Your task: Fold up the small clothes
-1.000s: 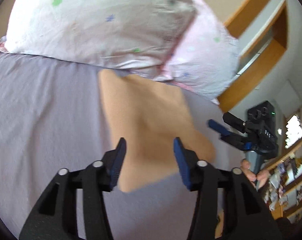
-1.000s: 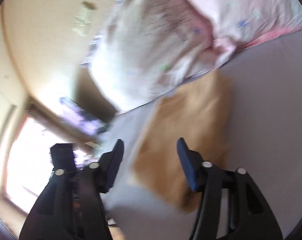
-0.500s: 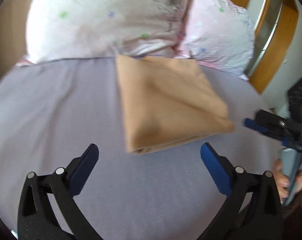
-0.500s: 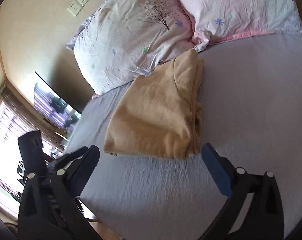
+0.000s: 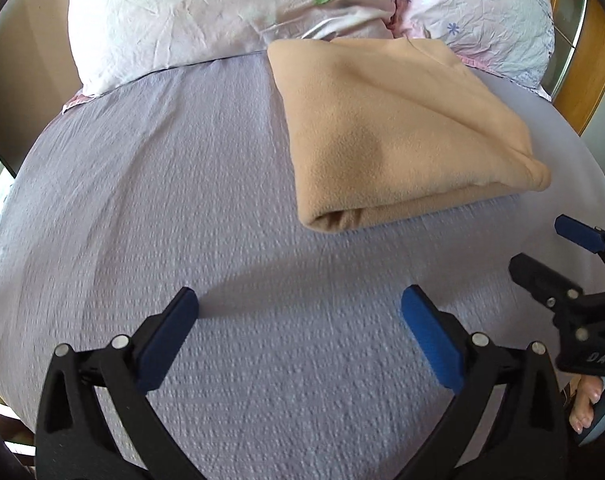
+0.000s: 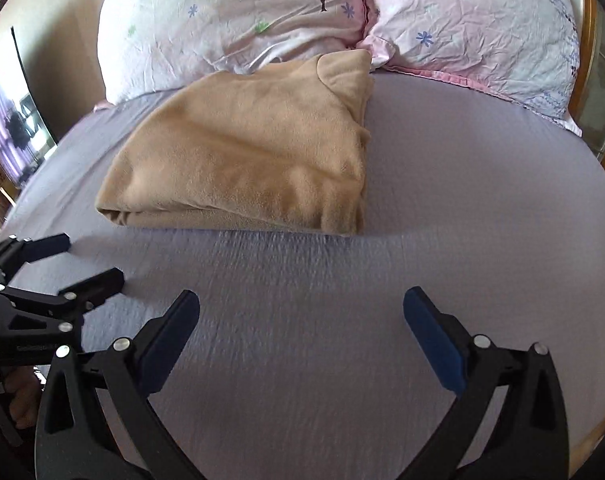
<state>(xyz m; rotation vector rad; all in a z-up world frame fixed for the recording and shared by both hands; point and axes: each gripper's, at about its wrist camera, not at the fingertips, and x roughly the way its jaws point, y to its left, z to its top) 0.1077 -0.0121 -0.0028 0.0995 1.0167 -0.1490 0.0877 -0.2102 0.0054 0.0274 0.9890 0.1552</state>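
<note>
The bed (image 5: pixel 150 184) fills both my views, its lilac sheet running flat from under my jaws up to the two pillows (image 6: pixel 262 20) against the far end. Ahead of both sets of jaws, well beyond the tips, lies the fleece (image 5: pixel 386 120), a tan garment folded into a thick, roughly square packet, its far edge touching the pillows. From the left gripper (image 5: pixel 300 316) it sits ahead and a little right; from the right gripper (image 6: pixel 302 316) it sits ahead and a little left. Both grippers stand wide open with nothing between the pads, hanging low above bare sheet and well apart from the cloth.

I judge the fold to be about done, so the main risk is my own meddling. If I reach in again and catch only the top layer, the packet would peel open. The near edge is a rounded roll, soft and plump, and a nudge from a pad could push it out of square. On the right side the layers show as loose stacked edges, not quite flush, and a corner at the far end curls up by the pillows; a snag there would undo things fastest. The fleece looks springy, so it may relax slightly unaided.
</note>
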